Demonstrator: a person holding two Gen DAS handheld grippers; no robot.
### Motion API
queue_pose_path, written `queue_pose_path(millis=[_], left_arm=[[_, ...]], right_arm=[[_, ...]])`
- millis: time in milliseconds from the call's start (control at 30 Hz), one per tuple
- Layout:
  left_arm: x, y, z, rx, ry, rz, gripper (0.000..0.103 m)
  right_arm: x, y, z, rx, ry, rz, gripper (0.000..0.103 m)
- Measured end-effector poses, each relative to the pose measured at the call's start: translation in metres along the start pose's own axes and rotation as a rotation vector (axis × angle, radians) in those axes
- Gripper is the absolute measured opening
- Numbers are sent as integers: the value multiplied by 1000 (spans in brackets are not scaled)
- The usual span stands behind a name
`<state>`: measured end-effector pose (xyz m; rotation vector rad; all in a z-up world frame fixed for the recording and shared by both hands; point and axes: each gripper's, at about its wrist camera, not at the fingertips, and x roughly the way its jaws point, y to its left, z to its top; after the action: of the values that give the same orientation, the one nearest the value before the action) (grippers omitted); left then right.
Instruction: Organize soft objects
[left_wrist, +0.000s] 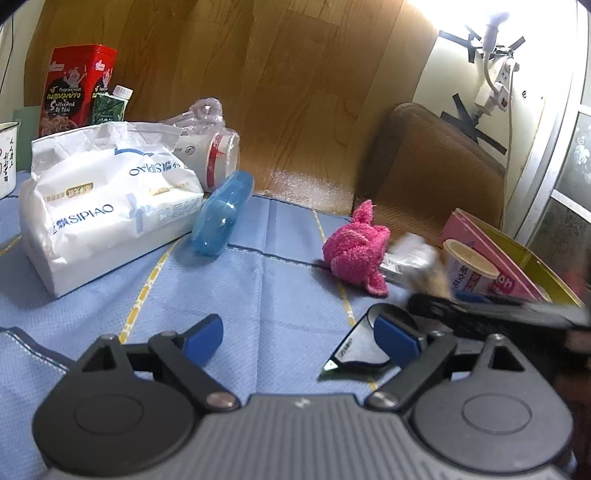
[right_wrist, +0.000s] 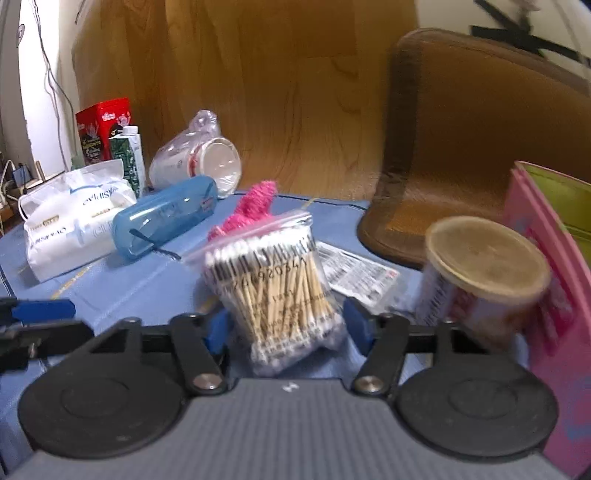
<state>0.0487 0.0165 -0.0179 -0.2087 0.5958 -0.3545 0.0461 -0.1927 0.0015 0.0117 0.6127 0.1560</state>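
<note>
Wood-grain panelling stands behind a table covered with a blue cloth marked by thin yellow lines. Beyond the far edge stands a brown chair.

Along the far left part of the table sit a white pack of tissues, a red tin, a small carton and a clear bag holding paper cups. A blue plastic case leans against the tissue pack. The middle and near part of the cloth lies bare, the widest free stretch.

Near the far edge, toward the right, lies a pink fuzzy cloth. By the right edge a pink box stands open, its inside yellow-green; what it holds cannot be seen. Just beside it stands a round tub with a tan lid on.

The left gripper hangs over the bare cloth with its jaws spread wide and nothing between them; a small dark-edged card lies just by its right finger.

The right gripper has a clear zip bag of cotton swabs standing upright between its jaws. The left pad seems to touch the bag, while a slight gap shows at the right pad, so whether it is gripped cannot be told. A printed packet lies flat behind the bag, and the pink cloth shows just behind it.
</note>
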Motion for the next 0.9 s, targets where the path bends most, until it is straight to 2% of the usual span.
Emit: queue_pose_path(millis=[167,300,367,500,567,733,900], left_arm=[[7,-5,1,25,50,62,97],[11,-21,-2,112,76,137,97],[11,-23,-3,123,80,151,98],[12,-21,-2,113,83,177,100],[11,-22,-3,116,82,188,100],[11,-23,-3,118,78,212,102],[10,-25,-3,129,72,227,102]], right_arm=[[-56,3,-33,-1,-27,-7,61],[-101,17,-67,-88,-18,-37,61],[-112,26,-77,-145,-22,-61,61],[-119,35,-93,-193,-28,-81,65],[-119,33,-96,-167,-50,-85,68],[-122,22,-97,-70,-42,-58,71],[-126,25,-101,-77,-65,-50,71]])
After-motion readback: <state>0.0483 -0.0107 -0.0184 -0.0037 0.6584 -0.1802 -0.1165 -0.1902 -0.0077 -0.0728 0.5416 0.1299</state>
